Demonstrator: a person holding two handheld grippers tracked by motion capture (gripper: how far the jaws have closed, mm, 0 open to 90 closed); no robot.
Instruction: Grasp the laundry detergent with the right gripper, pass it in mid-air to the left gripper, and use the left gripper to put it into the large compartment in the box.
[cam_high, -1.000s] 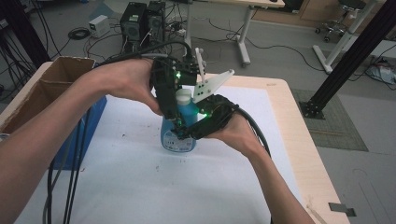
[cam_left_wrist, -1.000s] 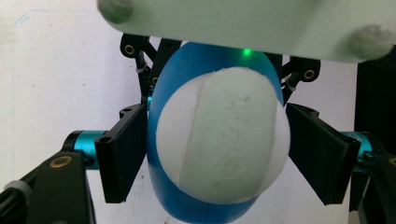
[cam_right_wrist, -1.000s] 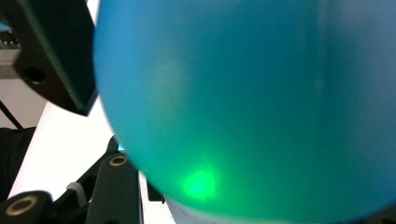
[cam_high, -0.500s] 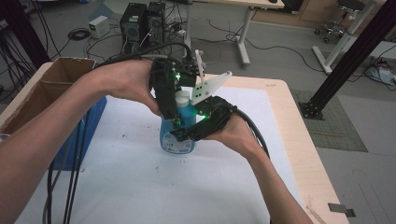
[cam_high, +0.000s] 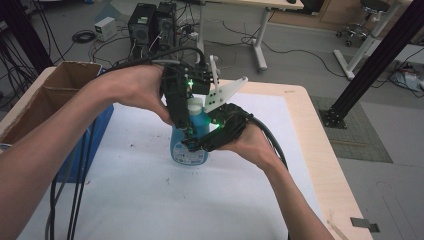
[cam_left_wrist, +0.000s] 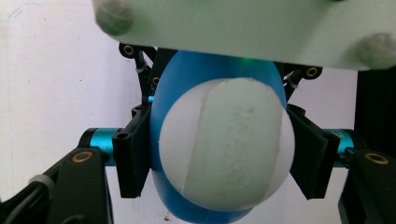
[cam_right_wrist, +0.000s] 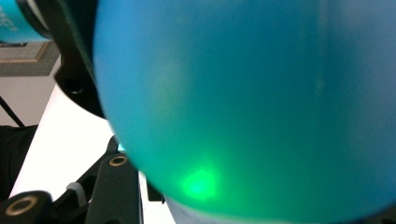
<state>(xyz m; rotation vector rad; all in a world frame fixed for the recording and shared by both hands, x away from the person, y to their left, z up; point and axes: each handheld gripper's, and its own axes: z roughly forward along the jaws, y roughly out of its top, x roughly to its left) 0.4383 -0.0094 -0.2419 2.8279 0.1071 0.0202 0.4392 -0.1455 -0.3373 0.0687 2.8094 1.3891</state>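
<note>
Left claw (cam_left_wrist: 219, 158) jaws just closing, now squeeze white cap (cam_left_wrist: 227, 143); right claw (cam_high: 200, 142) clamps blue bottle (cam_high: 187, 147). Cardboard box (cam_high: 47, 97) beside on surface (cam_high: 150, 200).

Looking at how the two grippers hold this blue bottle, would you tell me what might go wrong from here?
1. The left gripper, whose jaws have just been closing around the white cap, may slip on its rounded sides.
2. The right gripper clamps the blue bottle on its curved body; twisting the cap might turn or tip the bottle on the white mat.
</note>
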